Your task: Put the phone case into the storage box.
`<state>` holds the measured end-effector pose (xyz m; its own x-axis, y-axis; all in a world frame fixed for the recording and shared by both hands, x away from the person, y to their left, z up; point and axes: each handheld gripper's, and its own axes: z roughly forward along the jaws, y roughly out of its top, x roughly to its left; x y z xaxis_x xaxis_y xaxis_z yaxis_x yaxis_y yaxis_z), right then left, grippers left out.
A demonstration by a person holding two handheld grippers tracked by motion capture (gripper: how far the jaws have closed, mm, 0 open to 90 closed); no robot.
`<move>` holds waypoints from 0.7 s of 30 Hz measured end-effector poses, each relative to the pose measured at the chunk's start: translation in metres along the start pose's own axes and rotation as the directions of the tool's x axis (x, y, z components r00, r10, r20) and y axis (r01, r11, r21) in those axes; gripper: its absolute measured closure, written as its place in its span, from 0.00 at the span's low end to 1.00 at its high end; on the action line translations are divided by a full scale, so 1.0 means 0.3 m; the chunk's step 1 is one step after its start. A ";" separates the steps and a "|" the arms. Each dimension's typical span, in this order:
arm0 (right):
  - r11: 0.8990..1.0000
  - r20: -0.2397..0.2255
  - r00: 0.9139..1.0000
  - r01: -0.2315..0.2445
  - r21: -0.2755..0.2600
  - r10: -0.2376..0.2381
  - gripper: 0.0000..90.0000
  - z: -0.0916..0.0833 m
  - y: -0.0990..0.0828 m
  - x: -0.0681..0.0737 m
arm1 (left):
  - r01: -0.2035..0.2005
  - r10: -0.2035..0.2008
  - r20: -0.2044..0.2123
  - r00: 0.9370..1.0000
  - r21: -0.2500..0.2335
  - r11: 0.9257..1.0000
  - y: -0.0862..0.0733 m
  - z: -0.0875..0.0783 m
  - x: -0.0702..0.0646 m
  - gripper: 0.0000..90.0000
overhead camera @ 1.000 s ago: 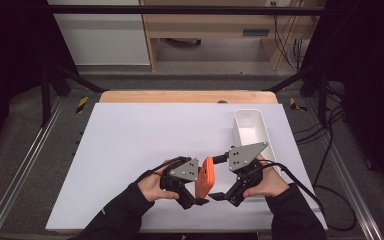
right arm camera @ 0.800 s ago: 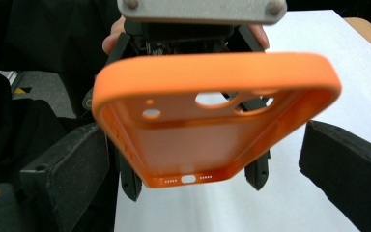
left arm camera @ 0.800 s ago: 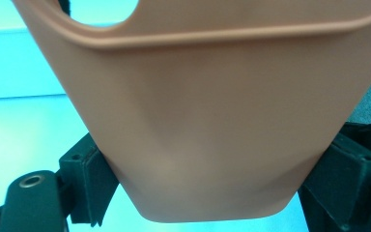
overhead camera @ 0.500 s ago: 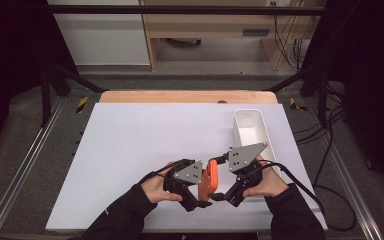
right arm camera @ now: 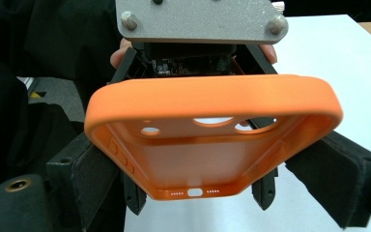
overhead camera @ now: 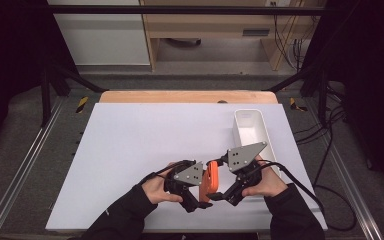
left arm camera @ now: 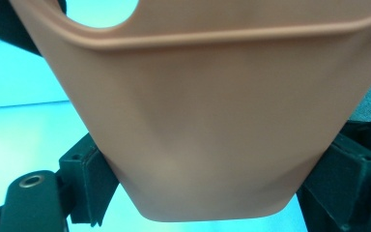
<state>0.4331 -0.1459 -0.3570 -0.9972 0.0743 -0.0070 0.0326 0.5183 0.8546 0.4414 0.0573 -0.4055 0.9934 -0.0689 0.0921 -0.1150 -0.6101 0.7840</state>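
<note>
Left gripper (overhead camera: 196, 199) fingers clamped on the orange phone case (overhead camera: 210, 180); right gripper (overhead camera: 224, 195) fingers closing, now pressing its sides.

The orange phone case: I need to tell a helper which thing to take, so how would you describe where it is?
On the white table, look at the near edge where two hands meet, just left of the white tray. The orange phone case stands on edge there between both hand-held grippers, the one bright orange thing, soft-walled with camera cutouts.

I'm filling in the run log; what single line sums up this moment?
left tongs: shut on orange phone case | right tongs: just closing on case | case: above table | white bin: apart
</note>
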 end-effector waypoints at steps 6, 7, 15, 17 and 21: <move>1.000 -0.006 1.000 -0.006 -0.008 0.006 0.16 0.001 0.000 -0.001 | -0.005 0.005 -0.009 1.000 -0.006 1.000 0.000 -0.002 -0.001 0.16; 1.000 -0.006 1.000 -0.006 -0.008 0.006 0.16 0.001 0.000 -0.001 | -0.005 0.004 -0.009 1.000 -0.007 1.000 0.000 -0.002 -0.001 0.16; 1.000 -0.006 1.000 -0.014 -0.008 0.014 0.16 0.004 -0.001 -0.003 | -0.005 0.005 -0.018 1.000 -0.011 1.000 -0.002 -0.001 -0.002 0.16; 1.000 -0.008 1.000 -0.017 -0.009 0.017 0.16 0.005 -0.001 -0.005 | -0.002 0.002 -0.015 1.000 -0.009 1.000 -0.002 -0.002 0.000 0.16; 1.000 -0.010 1.000 -0.021 -0.006 0.021 0.17 0.008 -0.002 -0.007 | 0.004 -0.004 -0.012 1.000 -0.004 1.000 -0.005 0.000 0.001 0.16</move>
<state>0.4353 -0.1444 -0.3587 -0.9969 0.0763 0.0164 0.0533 0.5119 0.8574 0.4418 0.0581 -0.4066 0.9937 -0.0571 0.0960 -0.1109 -0.6075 0.7866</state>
